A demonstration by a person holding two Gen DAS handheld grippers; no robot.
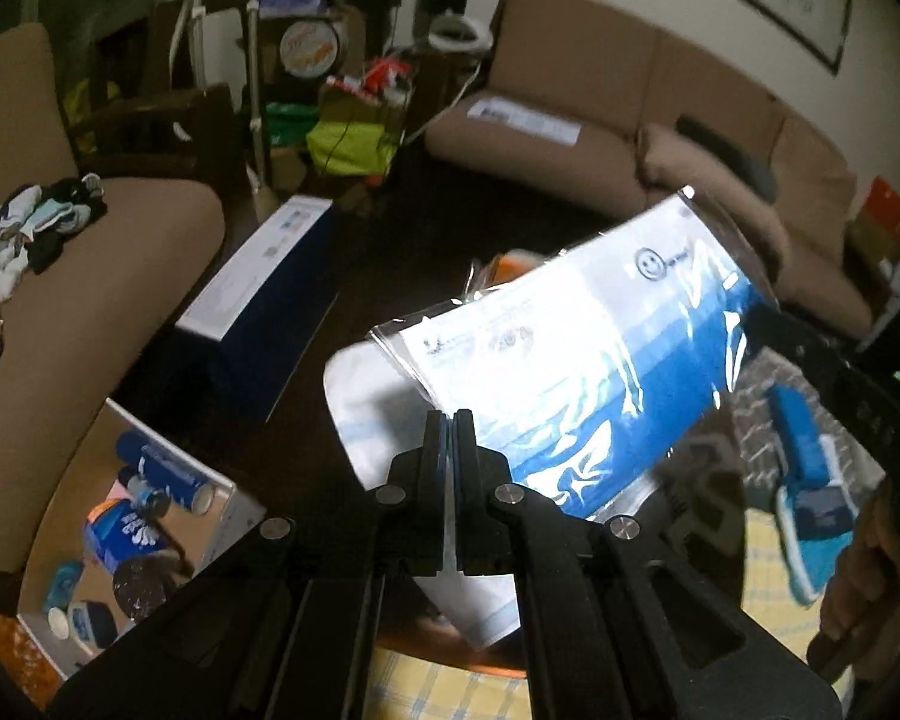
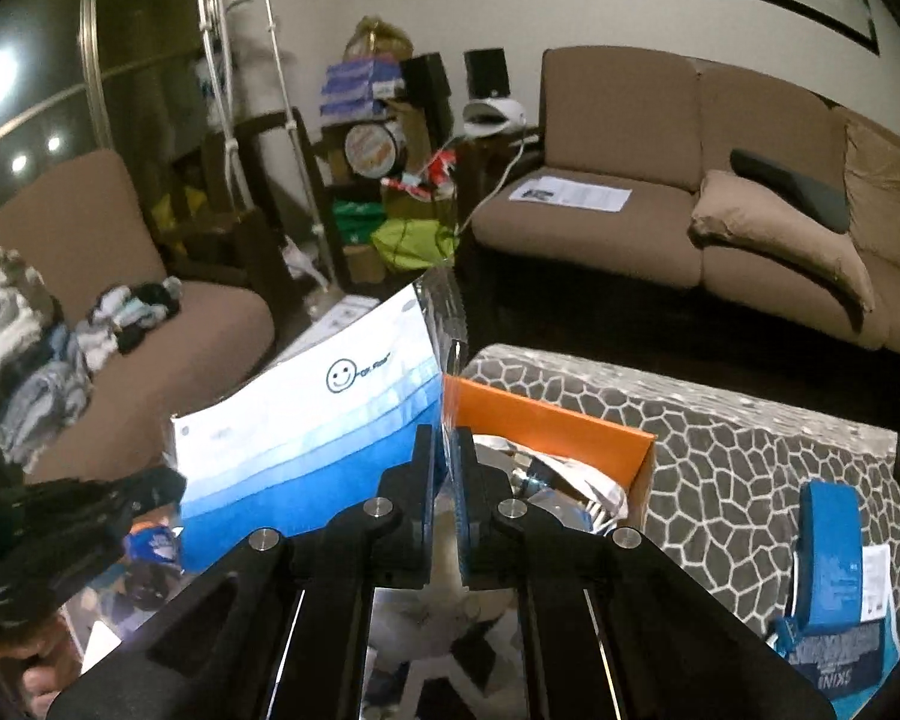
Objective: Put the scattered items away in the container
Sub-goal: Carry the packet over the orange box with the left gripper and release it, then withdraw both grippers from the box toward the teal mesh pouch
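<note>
A dim living room with brown seating surrounds a dark tabletop. Far left of the left gripper's jaws, an armchair carries a heap of socks; lower left of them sits an open cardboard box holding blue cans and tubs, their lettering too blurred to read. Ahead and left of the jaws lies a long navy box. The left gripper has its jaws pinched shut on the lower edge of a clear plastic bag with a white-and-blue insert bearing a smiley face; the small writing beside it is not legible. The right gripper clamps the same bag's other edge, jaws narrow. Just right of those jaws stands an orange box with crumpled packets inside, on a grey pebble-patterned cloth. Far right lie blue packets, one reading "SKINS". Beyond is a brown sofa.
</note>
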